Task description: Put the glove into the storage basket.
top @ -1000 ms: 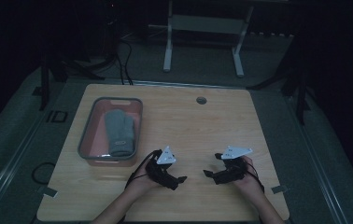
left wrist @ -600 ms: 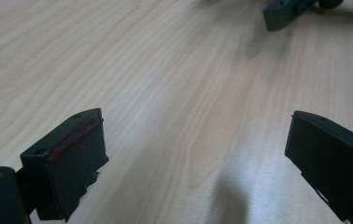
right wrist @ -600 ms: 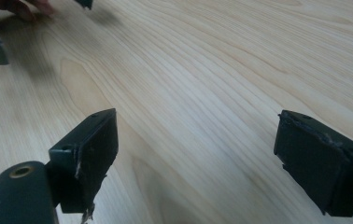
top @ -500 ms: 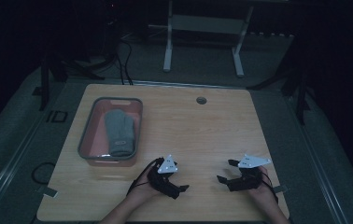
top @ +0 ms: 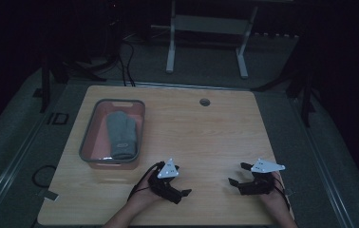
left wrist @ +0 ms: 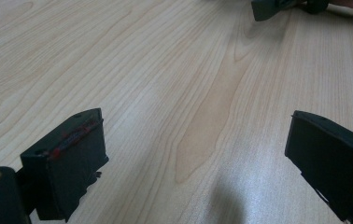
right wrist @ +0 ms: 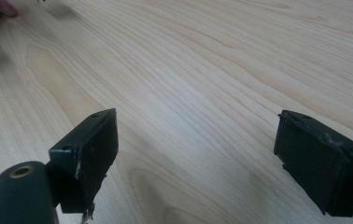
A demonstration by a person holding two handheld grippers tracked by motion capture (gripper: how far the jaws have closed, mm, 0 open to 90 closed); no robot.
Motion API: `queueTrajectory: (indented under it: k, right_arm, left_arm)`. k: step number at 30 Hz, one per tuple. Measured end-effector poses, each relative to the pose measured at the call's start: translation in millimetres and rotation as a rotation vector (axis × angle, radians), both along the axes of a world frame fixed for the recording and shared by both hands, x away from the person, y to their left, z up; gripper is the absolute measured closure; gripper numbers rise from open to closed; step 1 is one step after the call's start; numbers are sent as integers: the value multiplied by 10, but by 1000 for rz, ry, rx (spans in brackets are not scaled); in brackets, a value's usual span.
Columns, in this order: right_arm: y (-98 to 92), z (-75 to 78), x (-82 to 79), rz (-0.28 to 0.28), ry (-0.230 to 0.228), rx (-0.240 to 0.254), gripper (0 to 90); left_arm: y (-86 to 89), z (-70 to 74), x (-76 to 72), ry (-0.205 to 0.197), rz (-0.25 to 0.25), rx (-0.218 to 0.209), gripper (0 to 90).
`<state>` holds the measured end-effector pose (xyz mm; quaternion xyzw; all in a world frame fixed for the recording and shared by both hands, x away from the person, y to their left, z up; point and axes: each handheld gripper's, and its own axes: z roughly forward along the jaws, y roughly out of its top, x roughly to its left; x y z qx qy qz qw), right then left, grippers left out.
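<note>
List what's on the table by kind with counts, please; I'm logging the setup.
Grippers: 2, left gripper and right gripper, both open and holding nothing
Bins: 1, the grey bin
Mittens: 1, the grey mitten lying in the bin
Total: 4

Grey glove's (top: 121,134) lower end behind the bin's (top: 88,134) near wall, wrists below the frame edge

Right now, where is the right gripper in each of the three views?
High view: the right gripper is at the lower right, low over the table.
Left gripper view: it is at the top edge, right of the middle, far off.
Right gripper view: it is at the bottom, its fingers wide apart.
Shared landmark: the light wooden table.
</note>
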<state>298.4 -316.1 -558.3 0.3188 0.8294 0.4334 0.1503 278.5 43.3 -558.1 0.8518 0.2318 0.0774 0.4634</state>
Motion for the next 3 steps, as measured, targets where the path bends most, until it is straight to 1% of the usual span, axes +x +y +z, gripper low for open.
queueTrajectory:
  k: [2,3]
  right_arm:
    - [3,-1,1,0,4,-2,135]
    - [9,0,3,3,0,-2,136]
  left_arm:
    - [0,-2,4,2,1,2,55]
    - [2,-3,9,2,4,-4,55]
